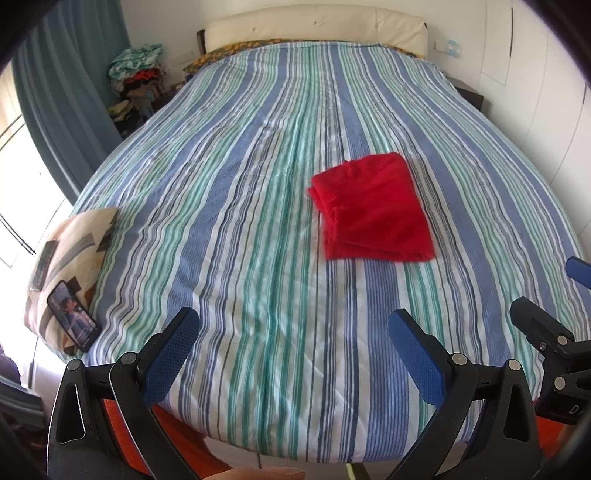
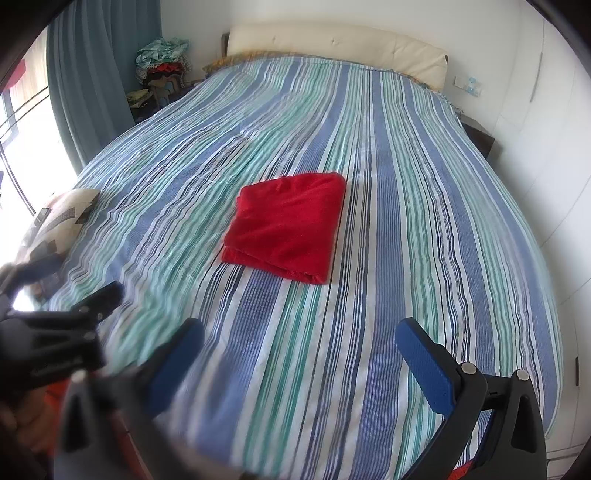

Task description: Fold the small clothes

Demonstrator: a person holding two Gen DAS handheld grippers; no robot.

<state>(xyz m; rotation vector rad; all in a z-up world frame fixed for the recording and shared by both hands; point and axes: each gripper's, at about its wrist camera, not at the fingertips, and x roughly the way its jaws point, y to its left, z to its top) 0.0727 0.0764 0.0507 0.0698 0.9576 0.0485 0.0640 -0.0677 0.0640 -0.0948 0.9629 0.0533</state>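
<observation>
A red garment [image 1: 373, 210] lies folded into a neat rectangle on the striped bedspread [image 1: 240, 206], right of the bed's middle; it also shows in the right wrist view [image 2: 286, 227]. My left gripper [image 1: 293, 325] is open and empty, held above the near edge of the bed, well short of the garment. My right gripper [image 2: 301, 334] is open and empty too, also near the front edge. Neither touches the cloth. The right gripper's body shows at the right edge of the left wrist view [image 1: 550, 332].
A patterned pillow [image 1: 70, 258] with a phone [image 1: 74, 315] leaning on it sits at the bed's left edge. A pile of clothes [image 1: 138, 77] stands beside the bed at the far left. A cream headboard [image 1: 314, 27] and white wardrobe doors [image 1: 535, 110] bound the bed.
</observation>
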